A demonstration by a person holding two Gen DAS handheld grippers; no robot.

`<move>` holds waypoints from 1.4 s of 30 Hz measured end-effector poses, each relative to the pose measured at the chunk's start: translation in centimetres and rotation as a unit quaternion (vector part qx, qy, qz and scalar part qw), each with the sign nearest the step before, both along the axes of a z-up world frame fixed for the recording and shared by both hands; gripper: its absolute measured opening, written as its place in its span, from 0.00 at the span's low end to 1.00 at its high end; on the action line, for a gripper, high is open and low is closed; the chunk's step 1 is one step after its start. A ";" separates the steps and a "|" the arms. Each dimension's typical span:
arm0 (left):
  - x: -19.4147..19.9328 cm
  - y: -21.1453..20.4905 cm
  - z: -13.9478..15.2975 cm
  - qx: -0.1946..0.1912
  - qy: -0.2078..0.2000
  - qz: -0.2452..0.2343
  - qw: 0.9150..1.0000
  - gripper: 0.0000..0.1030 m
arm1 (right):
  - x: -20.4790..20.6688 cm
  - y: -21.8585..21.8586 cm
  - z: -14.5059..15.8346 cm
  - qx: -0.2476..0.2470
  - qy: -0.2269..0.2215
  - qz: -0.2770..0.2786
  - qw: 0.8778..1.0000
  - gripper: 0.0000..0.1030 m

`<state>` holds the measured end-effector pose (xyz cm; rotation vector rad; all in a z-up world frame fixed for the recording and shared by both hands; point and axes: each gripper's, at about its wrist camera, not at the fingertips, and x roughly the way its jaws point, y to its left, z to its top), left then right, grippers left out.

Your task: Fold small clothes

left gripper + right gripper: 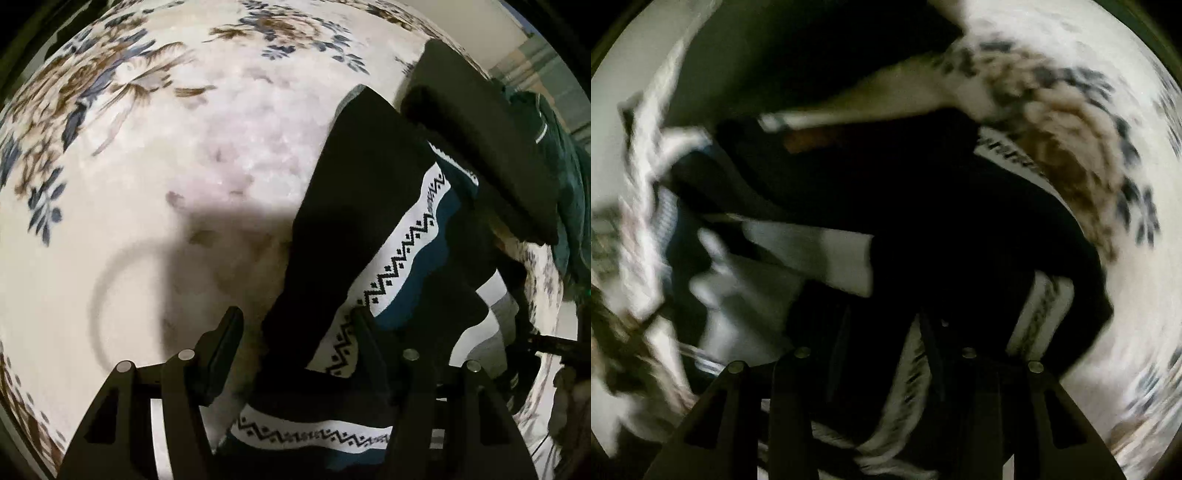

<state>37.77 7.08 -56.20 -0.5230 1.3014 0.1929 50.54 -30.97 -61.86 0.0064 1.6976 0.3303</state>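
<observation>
The left gripper (295, 332) stood wide over the dark patterned garment (354, 206) on a floral blanket (147, 147); blur hid the right gripper's (886, 332) jaw state.

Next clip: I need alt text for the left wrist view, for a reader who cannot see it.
A dark garment with a white zigzag-patterned band lies on a cream floral blanket, running from the right side down between the fingers of the left tool. The tool's jaws stand apart around the fabric. Another dark green garment sits at the right edge.
</observation>
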 end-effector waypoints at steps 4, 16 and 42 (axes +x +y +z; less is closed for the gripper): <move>-0.2 0.5 -0.4 -0.004 -0.002 0.000 1.000 0.60 | 0.0 -1.1 1.0 0.002 -0.036 -0.035 0.999 0.02; -0.4 0.3 1.6 0.024 -0.017 -0.023 0.999 0.57 | 0.4 -9.3 4.0 0.065 -0.033 -0.202 0.977 0.07; -14.7 -17.9 7.3 0.238 0.014 -0.030 0.971 1.00 | 3.9 -23.5 -1.3 0.159 0.002 -0.271 0.949 0.06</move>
